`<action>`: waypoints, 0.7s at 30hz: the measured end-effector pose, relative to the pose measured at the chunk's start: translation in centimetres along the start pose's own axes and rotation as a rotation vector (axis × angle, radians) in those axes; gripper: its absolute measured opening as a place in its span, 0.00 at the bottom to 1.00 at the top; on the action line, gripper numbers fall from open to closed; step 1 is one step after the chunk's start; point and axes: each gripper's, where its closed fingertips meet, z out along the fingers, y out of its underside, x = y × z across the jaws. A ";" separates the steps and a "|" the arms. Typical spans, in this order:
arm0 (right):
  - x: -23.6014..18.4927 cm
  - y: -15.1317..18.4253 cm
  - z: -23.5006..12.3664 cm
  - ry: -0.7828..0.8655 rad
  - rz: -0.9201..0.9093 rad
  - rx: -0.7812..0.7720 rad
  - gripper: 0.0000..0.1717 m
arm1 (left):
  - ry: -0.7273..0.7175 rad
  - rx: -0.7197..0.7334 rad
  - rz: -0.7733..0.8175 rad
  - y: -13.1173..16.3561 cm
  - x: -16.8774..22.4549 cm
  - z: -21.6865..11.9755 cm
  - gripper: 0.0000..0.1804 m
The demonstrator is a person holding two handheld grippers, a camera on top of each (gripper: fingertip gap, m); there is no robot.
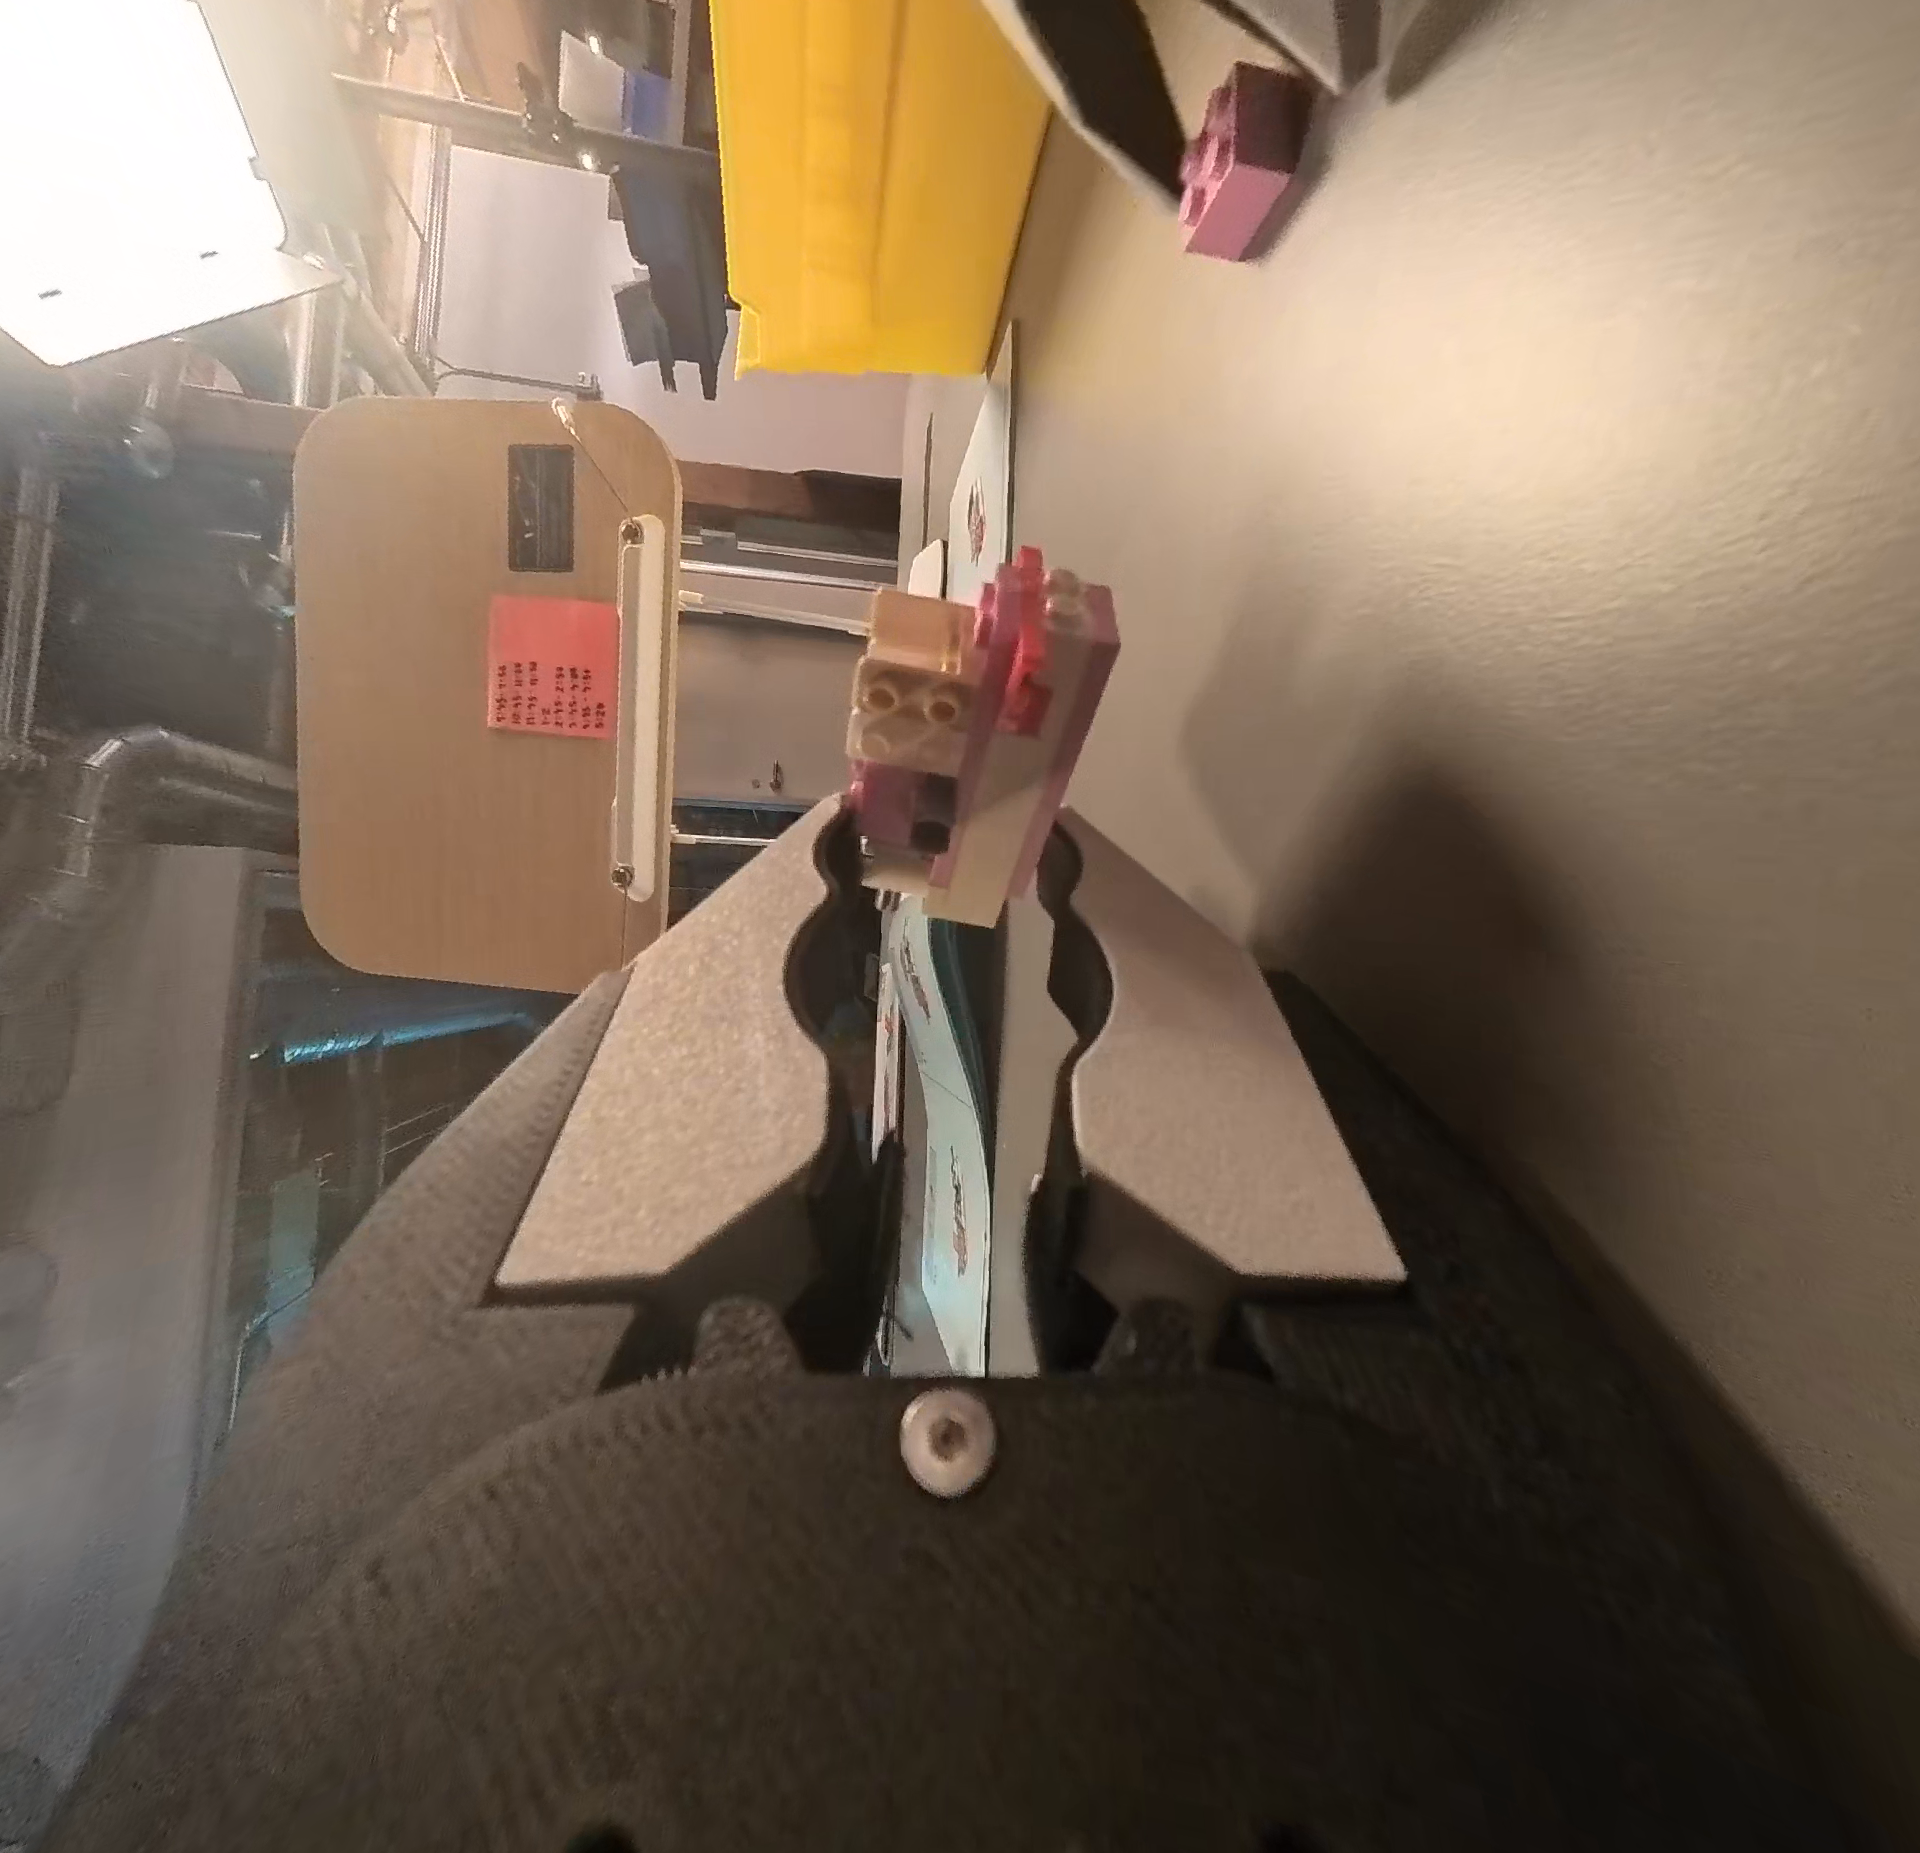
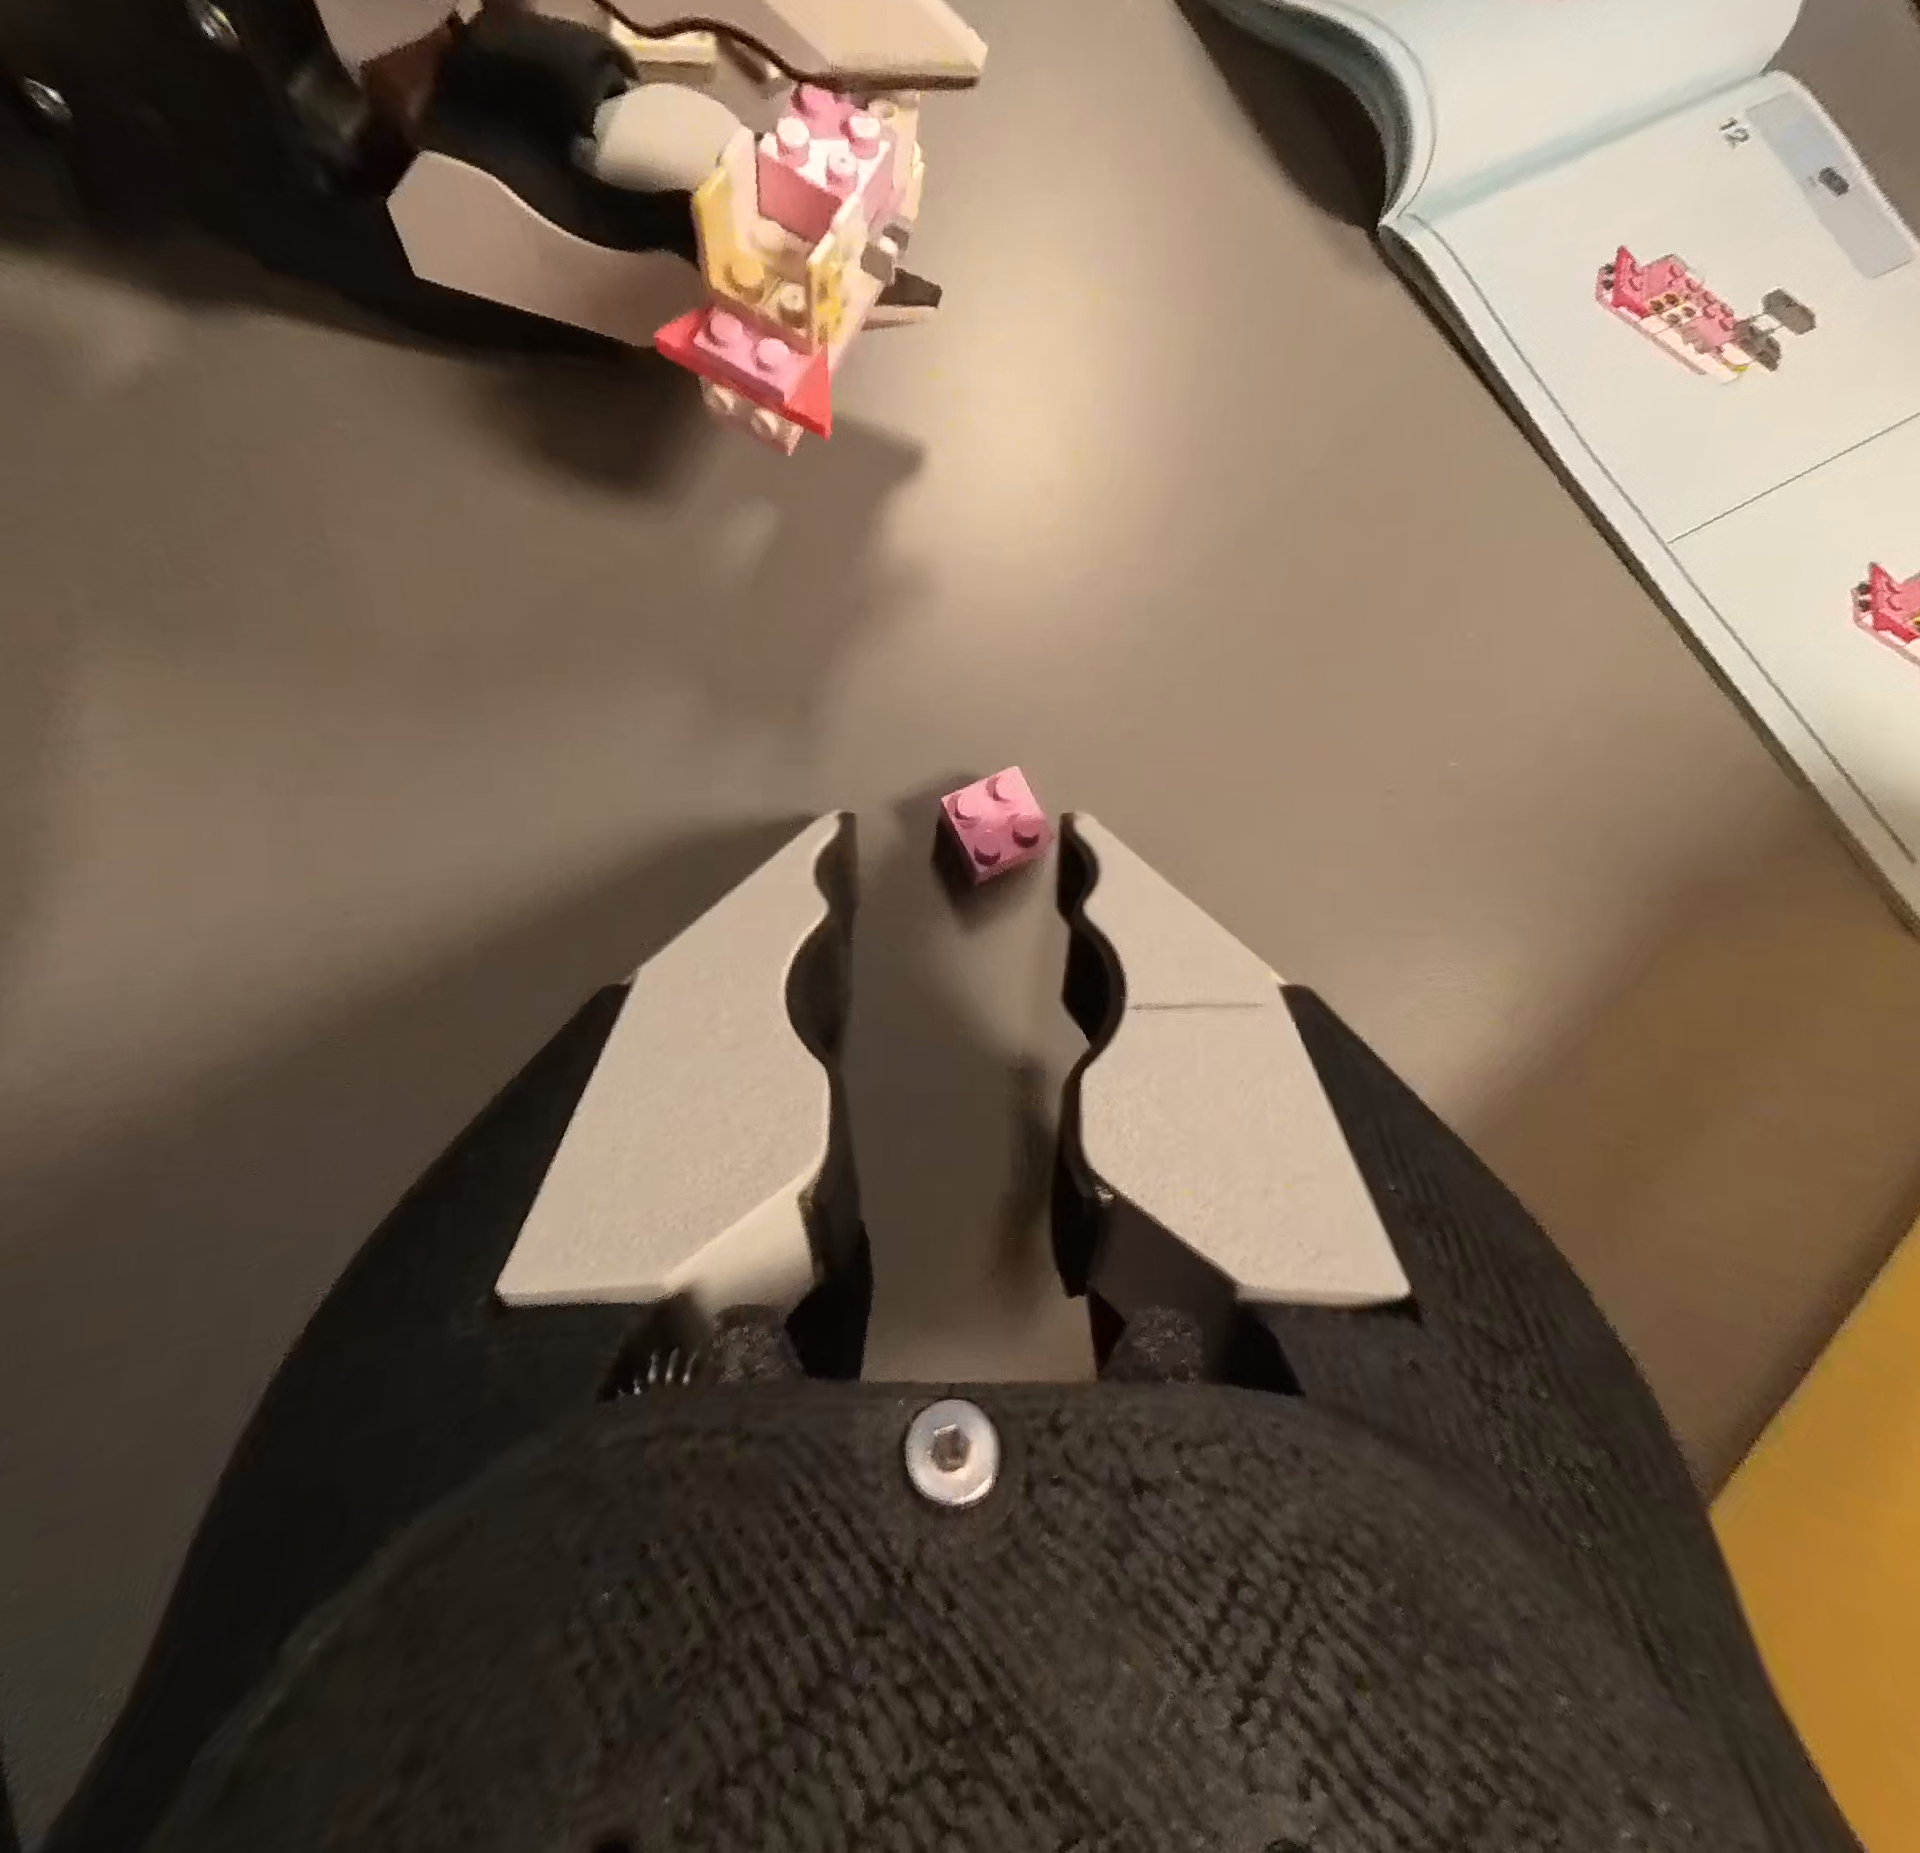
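My left gripper (image 1: pixel 951 832) is shut on a small brick model (image 1: pixel 977 723) of pink, tan and white bricks and holds it above the brown table (image 1: pixel 1507 608). The right wrist view shows the same model (image 2: pixel 790 265) pinched between the left gripper's fingers at the upper left. My right gripper (image 2: pixel 956 832) is open. A single pink two-by-two brick (image 2: pixel 992 824) lies on the table (image 2: pixel 520 660) between its fingertips, nearer the right pad, with a gap on both sides. The same brick (image 1: pixel 1242 177) shows in the left wrist view by the right gripper's fingers (image 1: pixel 1101 47).
An open instruction booklet (image 2: pixel 1662 245) lies on the table at the right; it shows in the left wrist view (image 1: pixel 982 494) beyond the model. A yellow object (image 1: pixel 862 141) lies at the table's far side, and its corner (image 2: pixel 1829 1491) shows at the lower right.
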 end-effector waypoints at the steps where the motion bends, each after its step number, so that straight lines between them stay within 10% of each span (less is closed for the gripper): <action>1: -0.1 0.1 -0.1 -0.016 0.006 -0.008 0.17 | 0.002 -0.003 -0.002 0.1 0.0 0.0 0.18; 10: -0.6 -0.6 -0.1 -0.046 0.110 -0.014 0.08 | -0.008 -0.048 -0.020 1.0 -0.4 0.2 0.18; 16: -1.3 -8.7 -1.7 -0.030 0.285 0.267 0.08 | -0.134 -0.114 -0.039 1.6 -2.6 0.0 0.18; 21: -2.1 -10.3 -1.2 0.055 0.173 0.159 0.08 | -0.162 -0.125 -0.045 1.3 -3.0 -0.1 0.18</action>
